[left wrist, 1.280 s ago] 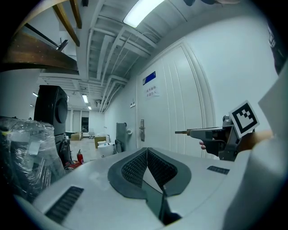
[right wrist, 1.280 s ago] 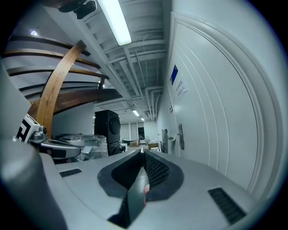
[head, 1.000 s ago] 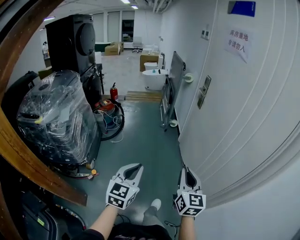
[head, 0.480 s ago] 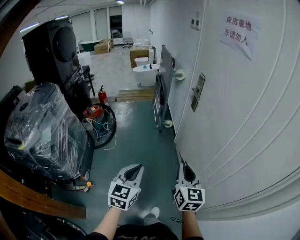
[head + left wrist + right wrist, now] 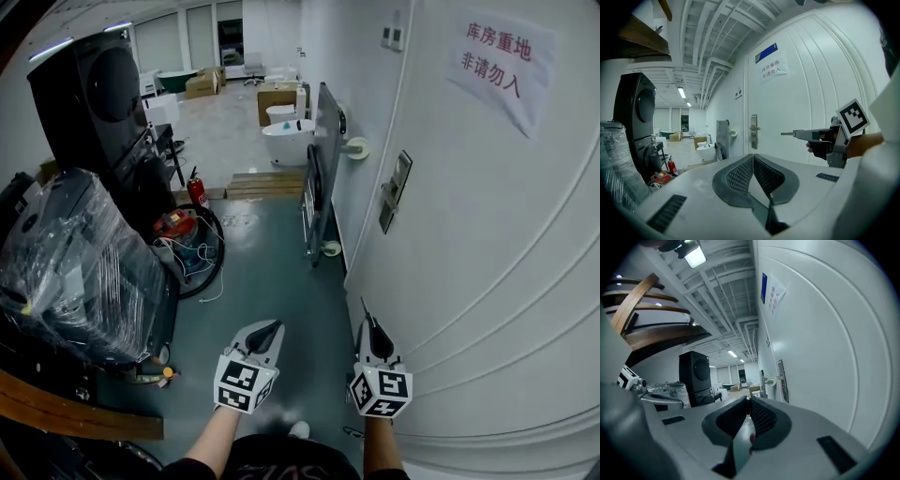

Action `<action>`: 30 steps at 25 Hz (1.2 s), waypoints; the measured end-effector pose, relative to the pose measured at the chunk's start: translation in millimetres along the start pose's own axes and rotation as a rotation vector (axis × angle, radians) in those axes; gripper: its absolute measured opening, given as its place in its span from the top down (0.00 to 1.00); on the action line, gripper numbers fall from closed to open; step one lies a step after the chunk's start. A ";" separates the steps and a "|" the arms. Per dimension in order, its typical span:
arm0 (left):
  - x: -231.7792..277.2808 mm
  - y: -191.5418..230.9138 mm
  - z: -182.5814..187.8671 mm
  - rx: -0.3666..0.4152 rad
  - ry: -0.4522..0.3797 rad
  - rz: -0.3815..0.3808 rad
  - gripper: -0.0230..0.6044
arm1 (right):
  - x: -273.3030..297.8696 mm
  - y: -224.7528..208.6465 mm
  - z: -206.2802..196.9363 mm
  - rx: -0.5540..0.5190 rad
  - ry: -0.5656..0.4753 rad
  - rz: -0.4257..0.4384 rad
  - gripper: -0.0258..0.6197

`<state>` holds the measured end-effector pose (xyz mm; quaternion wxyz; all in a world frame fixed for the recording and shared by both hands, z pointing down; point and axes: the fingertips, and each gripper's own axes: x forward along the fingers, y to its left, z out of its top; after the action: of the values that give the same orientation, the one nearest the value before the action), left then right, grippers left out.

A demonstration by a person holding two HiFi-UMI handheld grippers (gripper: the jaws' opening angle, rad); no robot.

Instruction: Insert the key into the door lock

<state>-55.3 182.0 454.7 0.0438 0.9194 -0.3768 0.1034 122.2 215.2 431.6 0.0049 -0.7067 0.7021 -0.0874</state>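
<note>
**Key clamped in right jaws, lock well ahead**

Right gripper (image 5: 373, 326): jaws pressed together on the key (image 5: 786, 134), thin blade poking out past the tips, pointed forward alongside the door (image 5: 487, 244). Left gripper (image 5: 270, 328): jaws closed tip to tip, nothing between them.

Both held low and near, side by side but apart, forearms (image 5: 211, 436) reaching in from the near edge. Right one just beside the door's white face; contact impossible to tell.

Door lock (image 5: 393, 192) farther along on the right, a metal plate with a lever handle, well apart from the key. Paper notice (image 5: 506, 61) with red characters high on the door.

Grey-green floor (image 5: 272, 262) below. On the left, a plastic-wrapped machine (image 5: 70, 262) and a tall black speaker (image 5: 94, 103). Beyond these, a red fire extinguisher (image 5: 195, 192) and tangled cables (image 5: 192, 248). A wheeled panel (image 5: 314, 178) against the right wall, and a white tub (image 5: 286, 139) far off in the bright hall.
</note>
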 end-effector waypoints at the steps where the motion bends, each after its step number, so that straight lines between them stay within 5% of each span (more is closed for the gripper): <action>1: 4.9 1.2 1.7 0.004 0.001 0.002 0.94 | 4.3 -2.1 0.7 0.002 -0.001 0.005 0.83; 17: 75.0 38.2 13.2 0.021 -0.015 0.012 0.94 | 81.2 -23.1 4.9 0.010 -0.003 0.049 0.83; 30: 163.5 166.9 10.6 -0.031 0.026 0.004 0.94 | 232.4 7.6 8.9 -0.011 0.040 0.039 0.83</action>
<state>-57.2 -50.3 481.4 0.0627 0.9165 -0.3797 0.1096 115.6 -16.7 448.9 -0.0116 -0.6911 0.7160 -0.0975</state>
